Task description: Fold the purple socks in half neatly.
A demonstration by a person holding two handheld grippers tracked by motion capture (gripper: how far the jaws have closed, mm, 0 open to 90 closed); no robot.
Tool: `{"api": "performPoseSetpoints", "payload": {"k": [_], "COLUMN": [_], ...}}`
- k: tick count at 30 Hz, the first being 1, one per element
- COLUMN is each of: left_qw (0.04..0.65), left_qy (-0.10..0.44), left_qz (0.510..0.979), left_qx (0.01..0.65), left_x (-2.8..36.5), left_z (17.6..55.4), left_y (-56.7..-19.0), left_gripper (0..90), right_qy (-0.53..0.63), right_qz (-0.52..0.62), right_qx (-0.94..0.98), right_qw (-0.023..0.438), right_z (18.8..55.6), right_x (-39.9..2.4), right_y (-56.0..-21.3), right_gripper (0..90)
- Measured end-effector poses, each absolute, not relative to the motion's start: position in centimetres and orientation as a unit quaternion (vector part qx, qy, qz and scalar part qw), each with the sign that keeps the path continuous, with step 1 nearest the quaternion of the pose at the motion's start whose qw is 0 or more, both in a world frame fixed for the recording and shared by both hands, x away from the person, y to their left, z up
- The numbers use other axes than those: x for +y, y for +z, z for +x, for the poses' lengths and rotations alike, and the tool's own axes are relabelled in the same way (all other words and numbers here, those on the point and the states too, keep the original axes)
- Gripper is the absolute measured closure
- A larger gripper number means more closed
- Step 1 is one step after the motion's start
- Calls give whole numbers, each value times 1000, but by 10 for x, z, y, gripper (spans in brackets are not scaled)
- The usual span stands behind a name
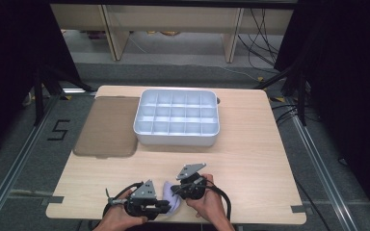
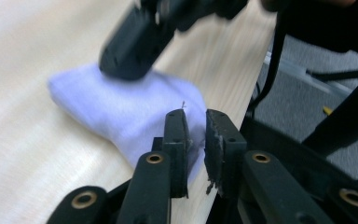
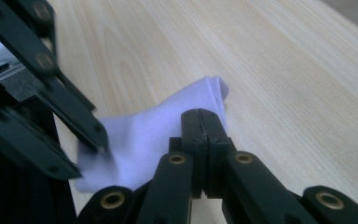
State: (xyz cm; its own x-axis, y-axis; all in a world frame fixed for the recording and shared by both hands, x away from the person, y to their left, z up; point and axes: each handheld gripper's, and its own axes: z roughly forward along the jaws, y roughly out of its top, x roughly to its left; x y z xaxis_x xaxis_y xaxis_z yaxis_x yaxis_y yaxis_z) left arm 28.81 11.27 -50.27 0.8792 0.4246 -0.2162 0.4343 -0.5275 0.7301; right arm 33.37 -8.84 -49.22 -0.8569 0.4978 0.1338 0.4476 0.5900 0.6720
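Jaws: right gripper (image 3: 203,122) clamped flat against one soft lilac cloth (image 3: 158,135); left gripper (image 2: 196,126) slightly parted, cloth edge beside them; one white gridded plastic tray (image 1: 176,137).

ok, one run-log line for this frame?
left gripper: open, jaws astride edge of small lilac folded cloth | right gripper: shut at cloth | white divided plastic tray: untouched

1. One lavender cloth (image 1: 172,201) lay on the table.
2. One white compartment tray (image 1: 177,136) stood there, divided into fifteen cells.
3. One brown mat (image 1: 107,127) lay beside it.
4. Two grippers, left gripper (image 1: 166,206) and right gripper (image 1: 175,189), were present.
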Motion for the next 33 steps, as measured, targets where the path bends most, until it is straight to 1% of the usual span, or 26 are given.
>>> {"api": "performPoseSetpoints", "payload": {"k": [1, 2, 3, 8, 10, 11, 13, 14, 17, 19, 20, 21, 22, 23, 24, 25, 26, 27, 28, 29, 30, 32, 33], "left_qw": [421, 412, 416, 405, 407, 403, 393, 400, 396, 397, 397, 394, 394, 394, 400, 400, 405, 405, 402, 400, 401, 401, 400], "left_qy": [-6, 0, -1, 26, 30, 47, 70, 67, 67, 67, 68, 73, 71, 71, 66, 66, 63, 63, 65, 67, 66, 65, 65], "left_qz": [875, 878, 876, 882, 878, 880, 886, 882, 884, 883, 884, 885, 885, 885, 881, 881, 878, 878, 880, 881, 881, 881, 881], "left_qx": [240, 243, 245, 240, 250, 246, 238, 240, 240, 239, 239, 237, 237, 237, 243, 243, 246, 246, 244, 242, 242, 242, 242], "left_x": [113, 115, 115, 123, 125, 126, 127, 126, 126, 126, 126, 126, 126, 126, 125, 125, 124, 124, 125, 125, 125, 125, 125], "left_z": [290, 292, 292, 299, 302, 304, 307, 307, 307, 306, 306, 308, 308, 308, 307, 307, 307, 307, 307, 307, 307, 308, 308], "left_y": [-503, -503, -503, -502, -502, -502, -501, -502, -502, -502, -502, -503, -503, -503, -503, -503, -504, -504, -503, -503, -503, -503, -503], "left_gripper": [800, 813, 815, 815, 809, 805, 796, 794, 792, 791, 792, 792, 792, 792, 791, 791, 791, 791, 791, 790, 789, 788, 788], "right_qy": [360, 361, 359, 355, 360, 362, 355, 353, 360, 354, 361, 368, 368, 368, 360, 360, 361, 361, 351, 355, 346, 341, 341], "right_qz": [263, 262, 263, 262, 264, 259, 266, 263, 263, 279, 280, 294, 287, 287, 308, 308, 329, 329, 339, 320, 331, 336, 336], "right_qx": [895, 894, 895, 896, 894, 894, 895, 897, 894, 891, 888, 881, 883, 883, 879, 879, 871, 871, 871, 877, 877, 877, 877], "right_qw": [28, 31, 31, 38, 39, 43, 34, 43, 39, 44, 47, 45, 49, 49, 50, 50, 58, 58, 50, 54, 43, 42, 42], "right_z": [333, 333, 332, 327, 325, 324, 321, 320, 317, 317, 318, 318, 320, 320, 323, 323, 327, 327, 328, 330, 329, 335, 335], "right_x": [-89, -89, -89, -92, -93, -93, -95, -96, -95, -97, -98, -99, -102, -102, -106, -106, -108, -108, -107, -106, -104, -98, -98], "right_y": [-490, -491, -491, -490, -491, -492, -490, -490, -491, -488, -488, -486, -483, -483, -483, -483, -486, -486, -485, -487, -485, -488, -488], "right_gripper": [900, 900, 900, 900, 900, 900, 900, 900, 889, 809, 739, 715, 669, 669, 550, 550, 489, 489, 459, 434, 410, 352, 352]}}
